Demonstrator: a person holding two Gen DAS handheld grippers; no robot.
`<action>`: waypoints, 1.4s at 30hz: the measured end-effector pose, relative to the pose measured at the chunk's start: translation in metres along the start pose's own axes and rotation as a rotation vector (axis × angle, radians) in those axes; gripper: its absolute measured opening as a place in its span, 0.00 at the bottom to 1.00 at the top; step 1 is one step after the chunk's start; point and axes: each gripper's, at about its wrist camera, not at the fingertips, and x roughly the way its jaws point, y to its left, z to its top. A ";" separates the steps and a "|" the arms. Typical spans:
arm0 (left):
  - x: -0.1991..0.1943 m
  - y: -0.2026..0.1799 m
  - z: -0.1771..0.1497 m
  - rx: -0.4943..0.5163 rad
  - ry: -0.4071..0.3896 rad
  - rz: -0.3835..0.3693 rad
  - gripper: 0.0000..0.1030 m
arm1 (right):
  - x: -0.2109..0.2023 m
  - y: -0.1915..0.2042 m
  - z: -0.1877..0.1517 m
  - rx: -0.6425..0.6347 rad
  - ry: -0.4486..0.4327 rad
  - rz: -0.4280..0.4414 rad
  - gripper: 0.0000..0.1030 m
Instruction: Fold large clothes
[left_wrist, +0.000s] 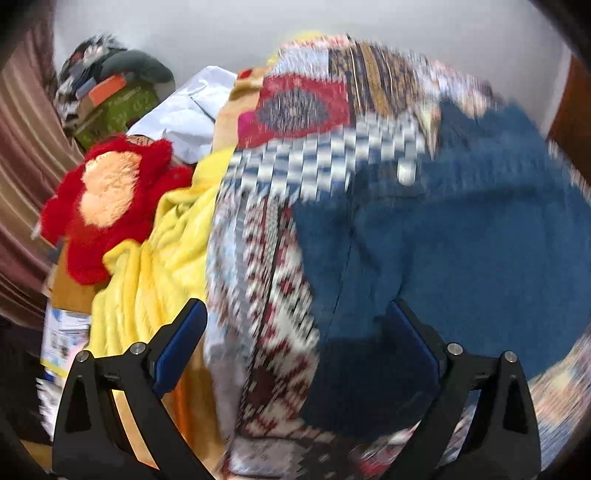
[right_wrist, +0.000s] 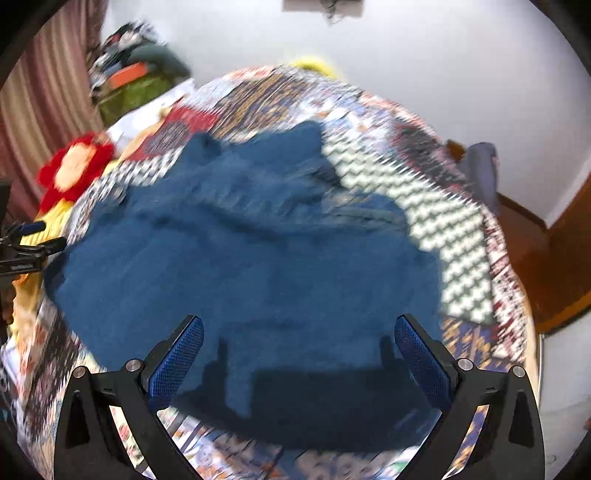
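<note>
A large blue garment (right_wrist: 258, 258) lies spread on a patterned patchwork bedspread (right_wrist: 461, 240). In the left wrist view the blue garment (left_wrist: 461, 240) fills the right side, its left edge near the bed's edge. My left gripper (left_wrist: 295, 314) is open and empty, hovering over the garment's near left corner. My right gripper (right_wrist: 299, 328) is open and empty above the garment's near edge. The left gripper (right_wrist: 22, 243) also shows at the left rim of the right wrist view. Both views are blurred by motion.
A yellow blanket (left_wrist: 159, 258) and a red plush toy (left_wrist: 110, 195) lie left of the bed. White cloth (left_wrist: 184, 114) and a pile of boxes and clothes (left_wrist: 110, 92) sit at the back left. A striped curtain (left_wrist: 22, 166) hangs on the left. Wooden floor (right_wrist: 535, 251) lies right.
</note>
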 end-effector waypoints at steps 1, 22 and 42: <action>0.004 0.000 -0.010 0.022 0.022 0.027 0.96 | 0.003 0.005 -0.006 -0.017 0.015 -0.007 1.00; -0.052 0.009 -0.049 -0.235 0.020 -0.159 0.96 | -0.081 -0.004 -0.024 -0.037 -0.111 -0.149 1.00; 0.048 -0.033 -0.039 -0.632 0.226 -0.679 0.97 | 0.025 0.026 -0.024 0.098 0.079 0.141 1.00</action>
